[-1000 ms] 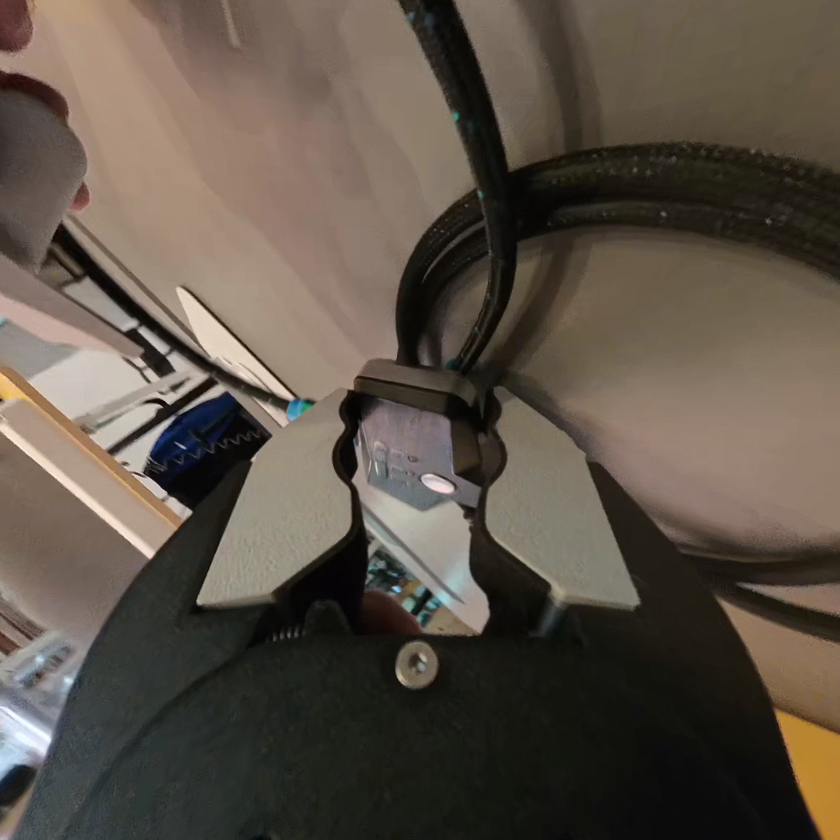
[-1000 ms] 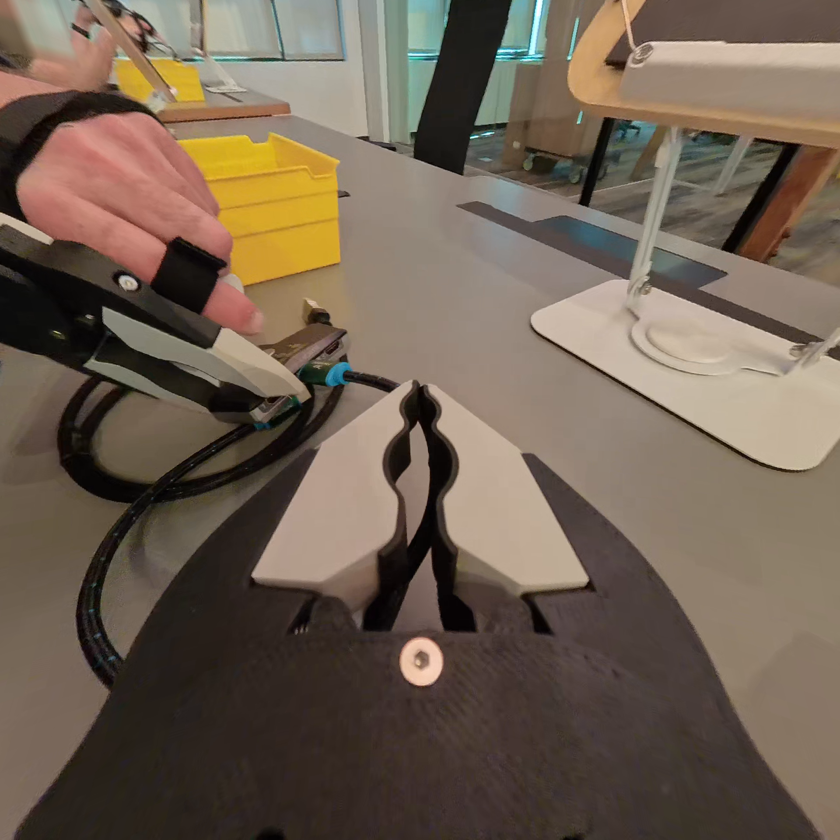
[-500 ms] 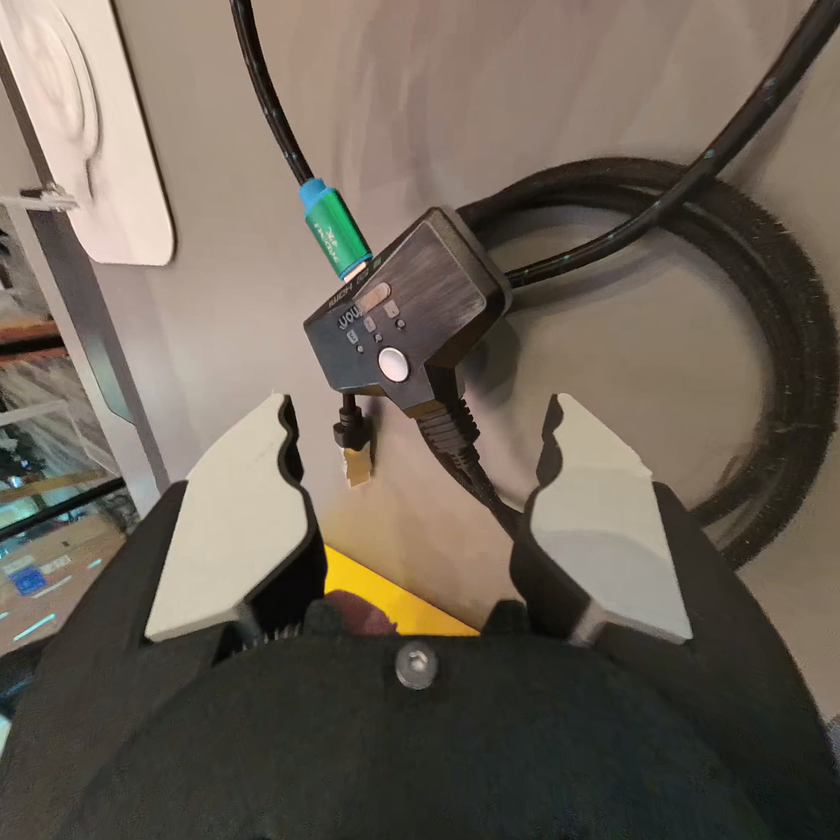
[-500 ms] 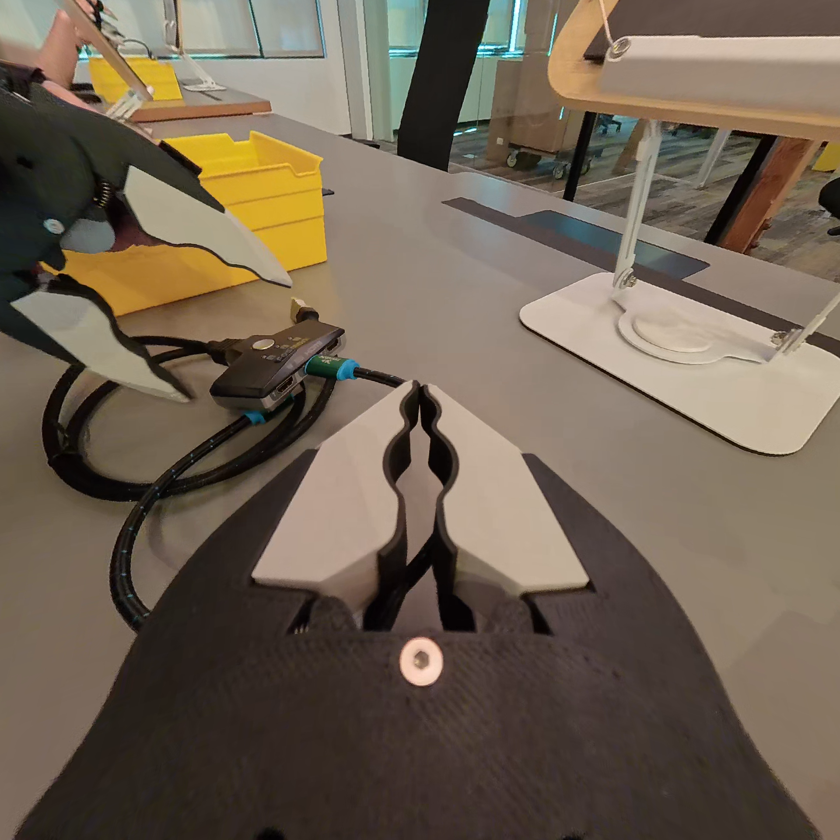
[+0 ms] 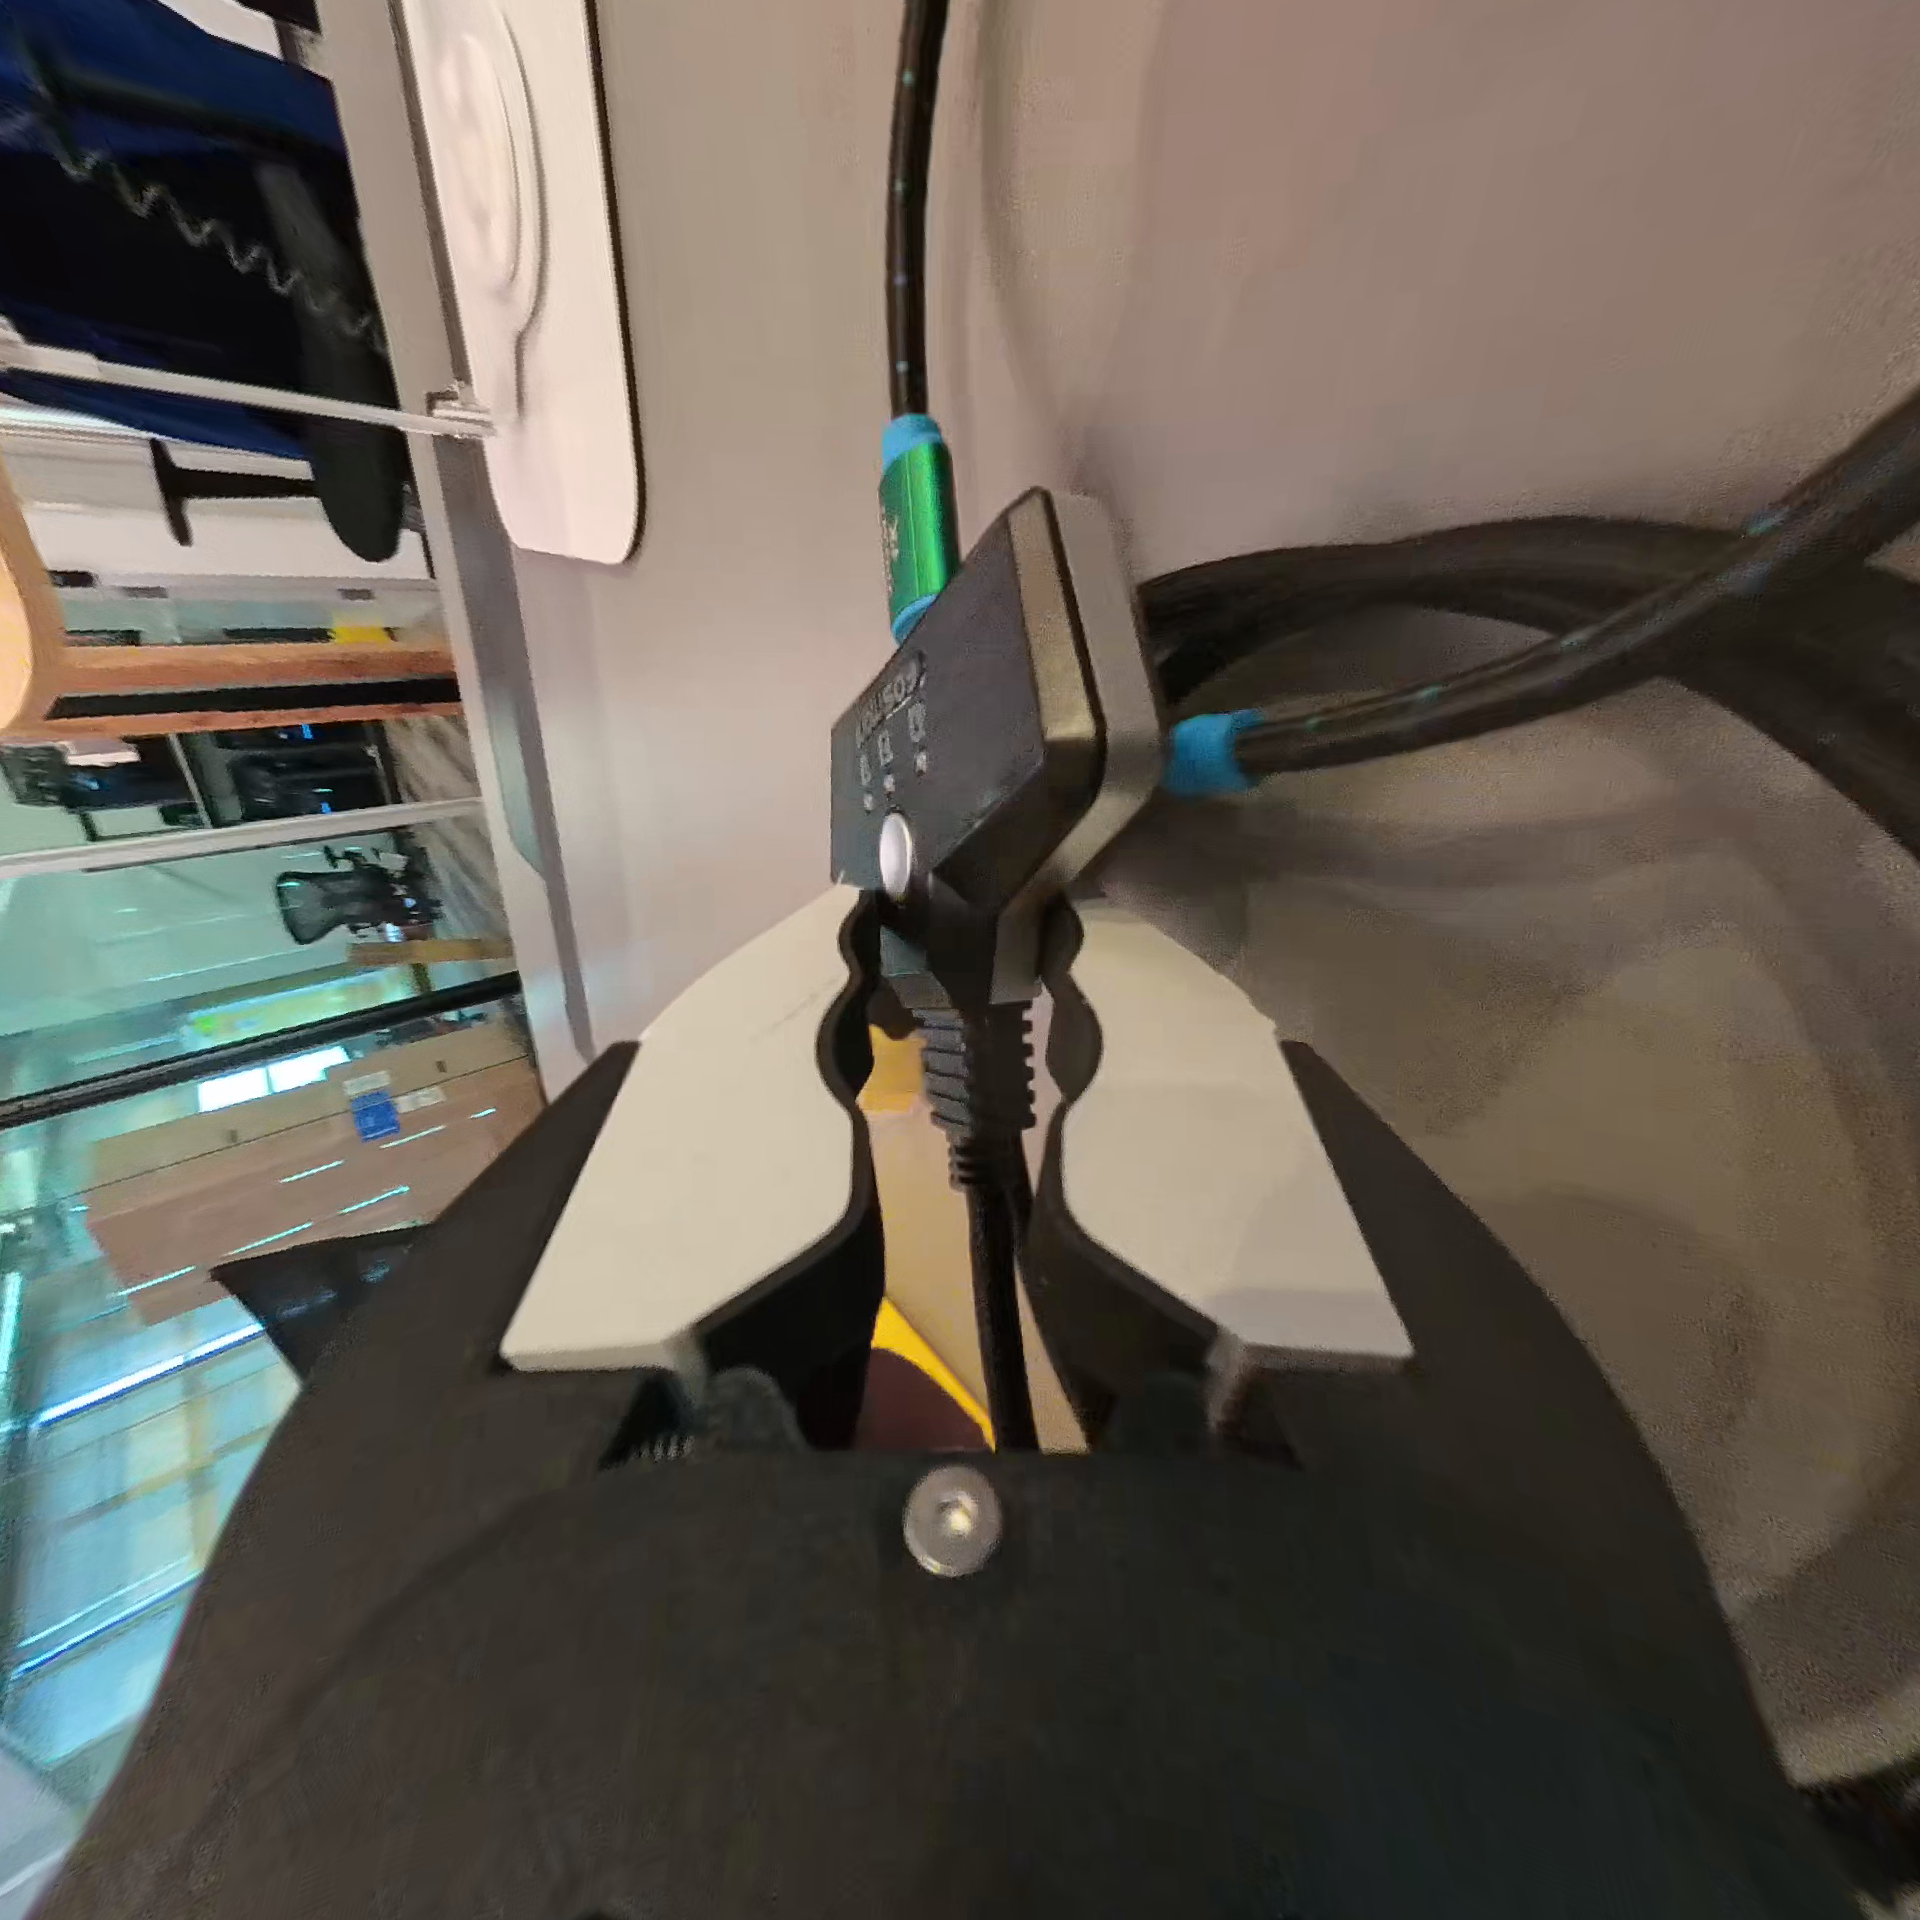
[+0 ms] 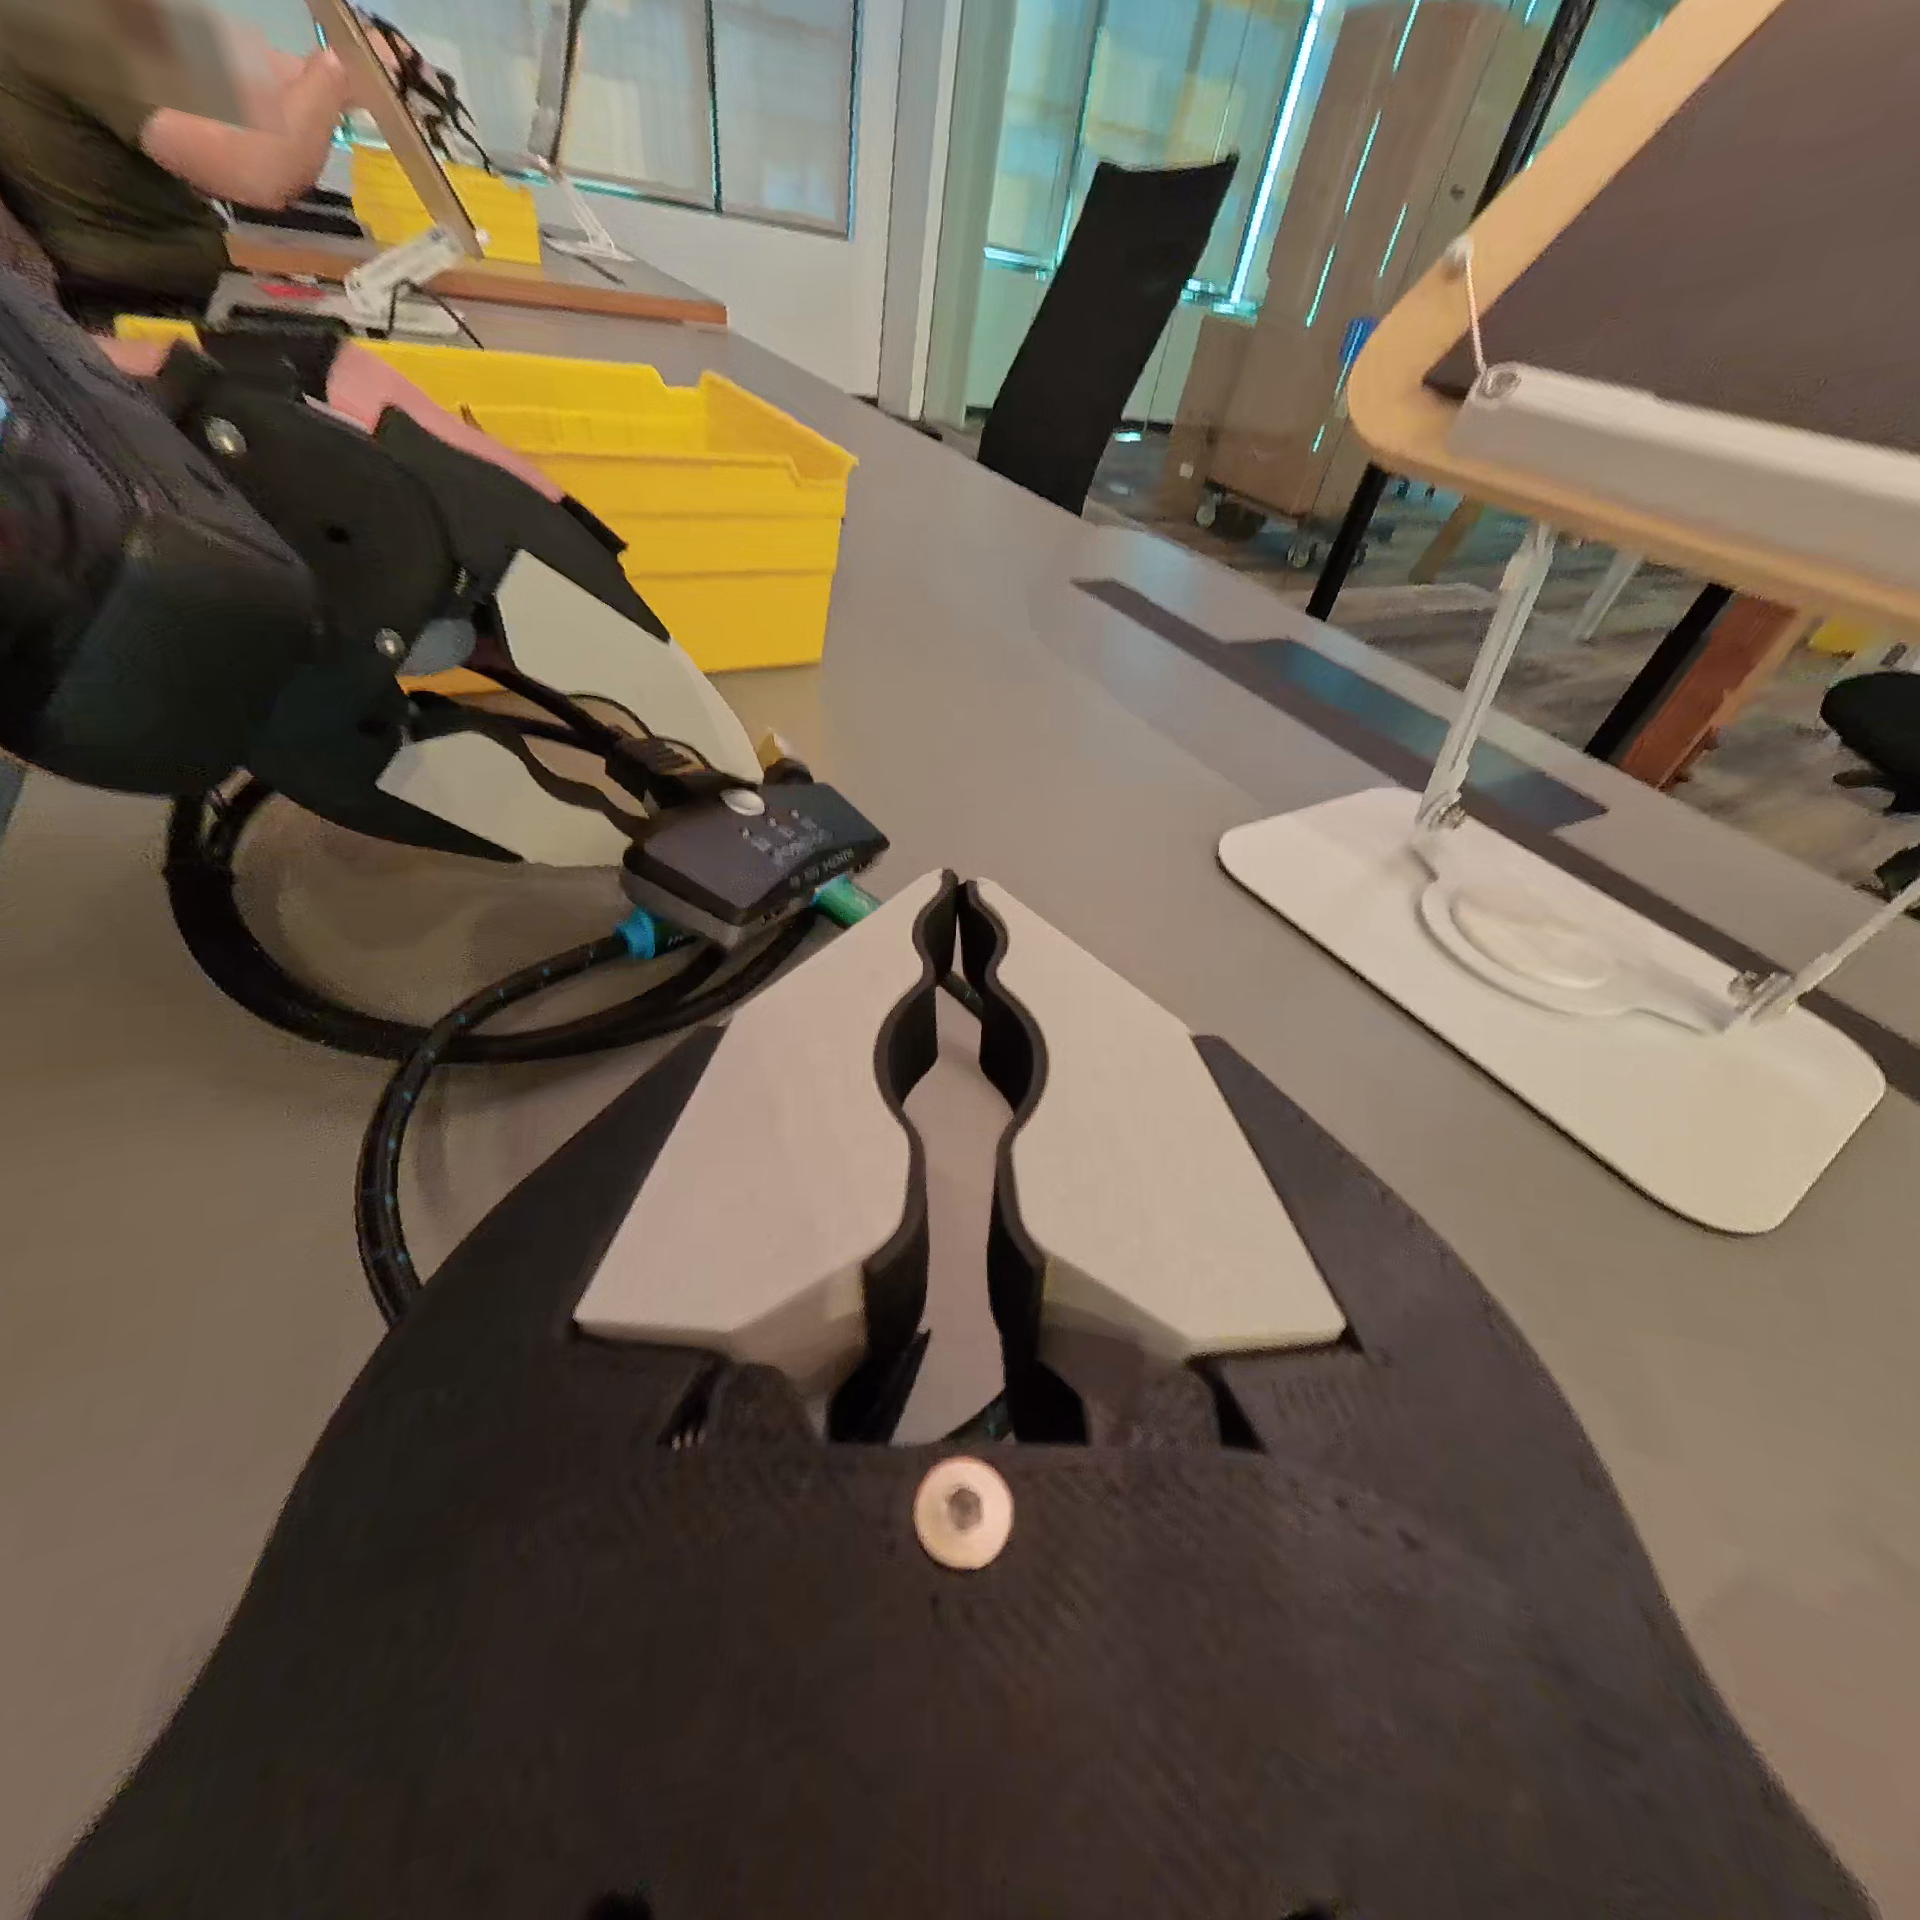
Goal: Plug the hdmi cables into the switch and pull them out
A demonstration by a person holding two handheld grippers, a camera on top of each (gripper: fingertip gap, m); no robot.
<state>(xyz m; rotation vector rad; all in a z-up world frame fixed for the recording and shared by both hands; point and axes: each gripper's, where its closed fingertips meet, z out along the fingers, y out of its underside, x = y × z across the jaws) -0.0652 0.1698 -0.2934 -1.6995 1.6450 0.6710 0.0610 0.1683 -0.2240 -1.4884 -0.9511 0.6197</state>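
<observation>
The switch (image 5: 966, 727) is a small dark box, lifted at its tail end by the left gripper (image 5: 961, 961), whose fingers are closed narrowly on the neck where its own lead and strain relief leave the body. It sits just above the grey worktop (image 6: 1039, 665), over a coil of black braided cable (image 6: 312, 997). It looks light and rigid, probably smooth-sided, so the stepped neck seems the safest hold. The cables are stiff and springy, likely to tug the box.

Its long axis runs straight out along the left fingers. A green plug (image 5: 914, 520) is seated in one side, a blue-collared plug (image 5: 1205, 753) in the other — both crosswise to that axis. The right gripper (image 6: 958, 883) has its fingers pressed together, empty, near the switch.
</observation>
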